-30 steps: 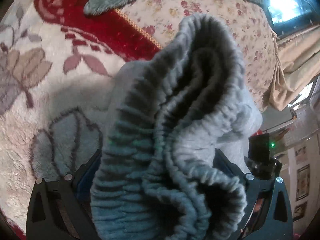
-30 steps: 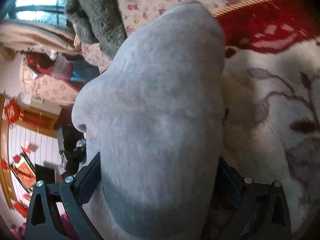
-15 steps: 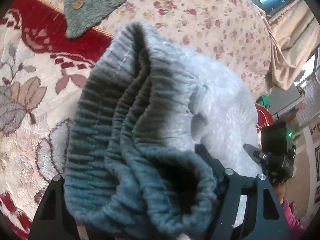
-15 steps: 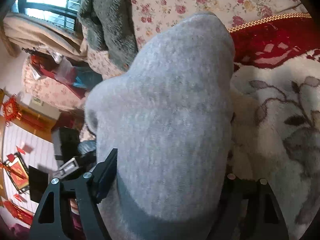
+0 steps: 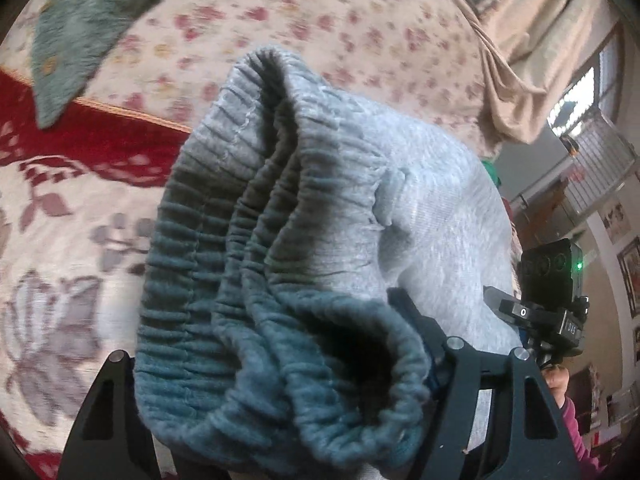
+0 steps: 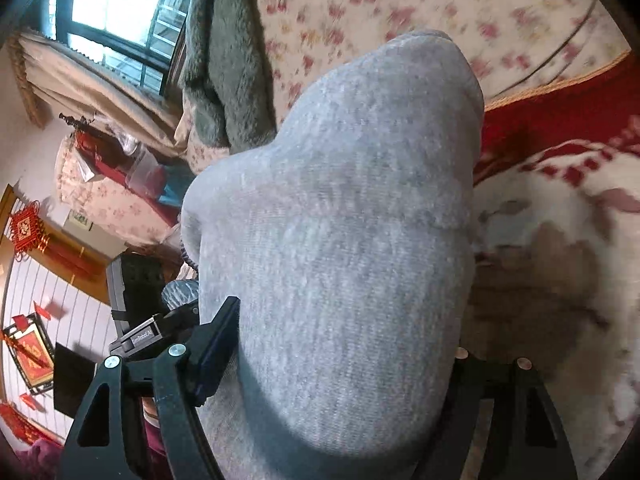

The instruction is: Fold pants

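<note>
The grey pants (image 5: 420, 208) hang bunched and lifted above the bed. Their ribbed elastic waistband (image 5: 224, 280) fills the left wrist view, and my left gripper (image 5: 280, 364) is shut on it, with folds spilling over both black fingers (image 5: 460, 376). In the right wrist view a smooth grey stretch of the pants (image 6: 340, 220) bulges up between the fingers of my right gripper (image 6: 340, 384), which is shut on that fabric. Each view shows the other gripper's black body beside the cloth: the right one (image 5: 548, 304) and the left one (image 6: 136, 312). The pads are hidden by fabric.
Below lies a plush blanket (image 5: 52, 248) in red and cream with flowers, and beyond it a floral sheet (image 5: 320, 32). A grey-green fleece garment (image 5: 76, 36) lies at the back. Curtains (image 6: 92, 80) and a window (image 6: 116, 8) are off to the side.
Both grippers' jaws have narrowed onto the grey fabric. The pants have risen off the blanket, and both views have swung toward the floral sheet at the back.
</note>
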`<state>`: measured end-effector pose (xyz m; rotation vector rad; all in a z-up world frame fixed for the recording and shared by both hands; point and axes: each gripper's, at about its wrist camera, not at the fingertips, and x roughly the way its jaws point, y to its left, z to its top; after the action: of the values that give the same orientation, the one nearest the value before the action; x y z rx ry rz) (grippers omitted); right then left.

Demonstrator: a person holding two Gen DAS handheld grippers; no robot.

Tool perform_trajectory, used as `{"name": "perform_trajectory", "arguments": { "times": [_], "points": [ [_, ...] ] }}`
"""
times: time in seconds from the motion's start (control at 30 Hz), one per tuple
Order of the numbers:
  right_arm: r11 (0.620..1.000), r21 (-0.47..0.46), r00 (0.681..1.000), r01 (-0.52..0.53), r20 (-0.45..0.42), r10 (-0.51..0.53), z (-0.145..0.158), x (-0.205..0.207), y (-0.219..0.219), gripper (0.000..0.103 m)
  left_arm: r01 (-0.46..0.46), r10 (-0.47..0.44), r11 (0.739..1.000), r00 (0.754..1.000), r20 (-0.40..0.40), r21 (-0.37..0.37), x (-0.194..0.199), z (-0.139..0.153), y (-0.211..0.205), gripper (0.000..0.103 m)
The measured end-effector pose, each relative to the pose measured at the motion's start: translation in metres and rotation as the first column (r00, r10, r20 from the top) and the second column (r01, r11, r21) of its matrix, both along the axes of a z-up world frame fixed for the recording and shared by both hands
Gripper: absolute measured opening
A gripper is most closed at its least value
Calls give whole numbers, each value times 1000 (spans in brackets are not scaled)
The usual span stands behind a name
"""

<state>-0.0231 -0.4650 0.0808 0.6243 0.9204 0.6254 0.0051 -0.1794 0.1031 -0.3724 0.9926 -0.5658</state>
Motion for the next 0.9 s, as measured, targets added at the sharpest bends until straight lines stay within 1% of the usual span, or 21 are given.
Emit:
{"name": "perform_trajectory", "arguments": {
  "times": [0.13,0.33,0.43,0.53,0.6,0.63,0.7,0.77,0.9],
  "points": [
    [999,-23,999,48,-12,-48,-1,-13,-37,81,32,-32,999,999,-16,7,-3,-7,-42,73],
    [994,-31,993,106,-52,-107,-20,-27,-84,81,65,-64,997,998,-29,45,-5,-27,-95,73],
    [992,-23,990,122,-75,-123,-40,-27,-106,81,63,-60,995,997,-41,74,-4,-40,-110,72],
    [993,1,986,122,-118,-121,-59,-25,-121,82,49,-48,993,999,-14,109,-8,-43,-118,72],
    [989,42,978,143,-157,-135,-69,-23,-128,84,35,-35,994,999,-3,107,-10,-43,-118,75],
    [987,49,975,154,-172,-144,-70,-23,-129,87,32,-31,994,1000,-5,102,-10,-44,-119,76],
    [983,18,966,183,-190,-176,-68,-23,-130,91,22,-22,994,1000,-3,105,-11,-46,-120,83],
    [980,-15,962,200,-188,-200,-62,-26,-130,92,14,-15,995,1000,2,104,-13,-48,-120,85],
    [962,-135,955,238,-146,-257,-46,-42,-128,92,-18,16,993,1000,19,116,-18,-47,-115,92]
  ]
}}
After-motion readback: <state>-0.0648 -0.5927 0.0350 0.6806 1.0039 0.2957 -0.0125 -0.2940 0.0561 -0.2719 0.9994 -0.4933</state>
